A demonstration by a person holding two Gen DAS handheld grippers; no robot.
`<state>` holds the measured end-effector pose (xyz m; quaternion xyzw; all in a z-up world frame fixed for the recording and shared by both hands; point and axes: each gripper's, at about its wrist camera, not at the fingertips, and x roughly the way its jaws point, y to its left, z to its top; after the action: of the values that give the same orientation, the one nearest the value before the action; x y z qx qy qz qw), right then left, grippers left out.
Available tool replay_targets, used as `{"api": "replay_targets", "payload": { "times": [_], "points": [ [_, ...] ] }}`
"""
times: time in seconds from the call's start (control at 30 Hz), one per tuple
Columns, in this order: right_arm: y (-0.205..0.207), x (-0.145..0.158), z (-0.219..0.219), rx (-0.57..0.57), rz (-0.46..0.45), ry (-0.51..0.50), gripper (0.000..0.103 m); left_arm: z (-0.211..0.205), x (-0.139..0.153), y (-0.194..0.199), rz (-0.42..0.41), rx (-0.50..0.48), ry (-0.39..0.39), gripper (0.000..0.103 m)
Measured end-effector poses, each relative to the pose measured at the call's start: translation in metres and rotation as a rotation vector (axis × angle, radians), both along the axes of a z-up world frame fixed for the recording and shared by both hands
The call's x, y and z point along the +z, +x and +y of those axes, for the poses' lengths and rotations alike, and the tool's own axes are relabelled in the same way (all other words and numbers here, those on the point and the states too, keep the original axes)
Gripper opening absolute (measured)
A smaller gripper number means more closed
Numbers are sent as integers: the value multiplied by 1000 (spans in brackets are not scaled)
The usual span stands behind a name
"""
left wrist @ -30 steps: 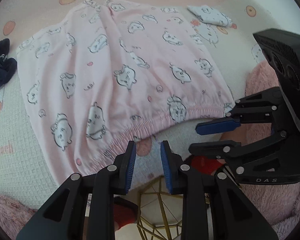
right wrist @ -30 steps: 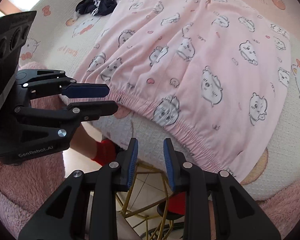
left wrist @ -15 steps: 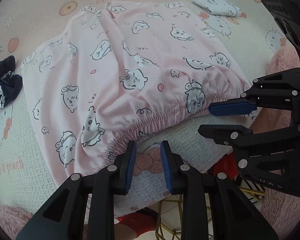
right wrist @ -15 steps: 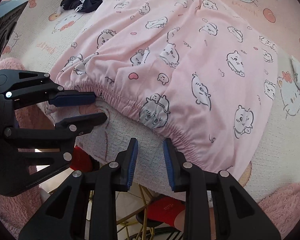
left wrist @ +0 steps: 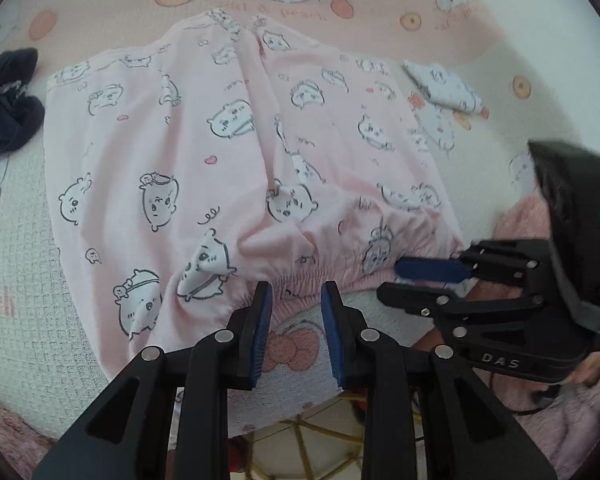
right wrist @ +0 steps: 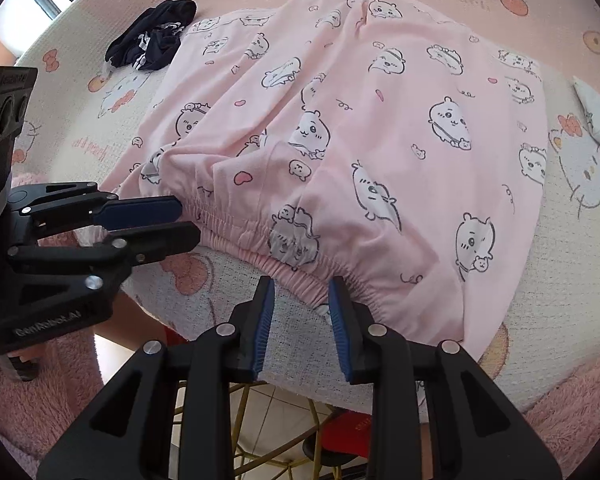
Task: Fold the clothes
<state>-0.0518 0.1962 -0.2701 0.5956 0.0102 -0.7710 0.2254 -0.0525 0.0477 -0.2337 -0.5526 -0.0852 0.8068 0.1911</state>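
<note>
Here both hand-held grippers, left (left wrist: pixel 294 296) and right (right wrist: pixel 302 292), stand with fingers apart at the gathered waistband of the pink shorts (left wrist: pixel 228 168), gripping nothing.

A: Count it off — how many garments out beyond the fingers?
B: Three: one pink pair of pants (left wrist: pixel 228 168), one dark bundle (left wrist: pixel 8 104) far left, one small white folded piece (left wrist: pixel 444 86) far right.
A: Grippers?
B: Two: left gripper (left wrist: pixel 296 300), right gripper (right wrist: pixel 302 300).
</note>
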Motion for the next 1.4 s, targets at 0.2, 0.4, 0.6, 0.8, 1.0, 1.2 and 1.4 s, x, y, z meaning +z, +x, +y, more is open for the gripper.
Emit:
{"api": "replay_targets", "payload": {
  "times": [0.2, 0.4, 0.6, 0.8, 1.0, 1.2, 1.4],
  "points": [
    [-10, 5, 22, -106, -31, -133, 28, -1, -31, -17, -104, 88, -85, 27],
    [-11, -3, 12, -96, -24, -29, 28, 2, -24, -18, -105, 115, -92, 27],
    [-9, 1, 21, -125, 7, -22, 28, -19, -17, 1, -156, 183, -139, 27],
    [-16, -4, 61, -235, -60, -17, 28, -15, -32, 1, -197, 161, -251, 27],
    [-12, -2, 72, -252, -68, 1, 28, -7, -35, -2, -184, 156, -258, 27],
    [-9, -9, 78, -231, -125, 47, 28, -12, -34, 2, -177, 161, -255, 27],
    [2, -1, 65, -147, -105, 76, 37, -8, -32, 5, -157, 144, -290, 28]
  ]
}}
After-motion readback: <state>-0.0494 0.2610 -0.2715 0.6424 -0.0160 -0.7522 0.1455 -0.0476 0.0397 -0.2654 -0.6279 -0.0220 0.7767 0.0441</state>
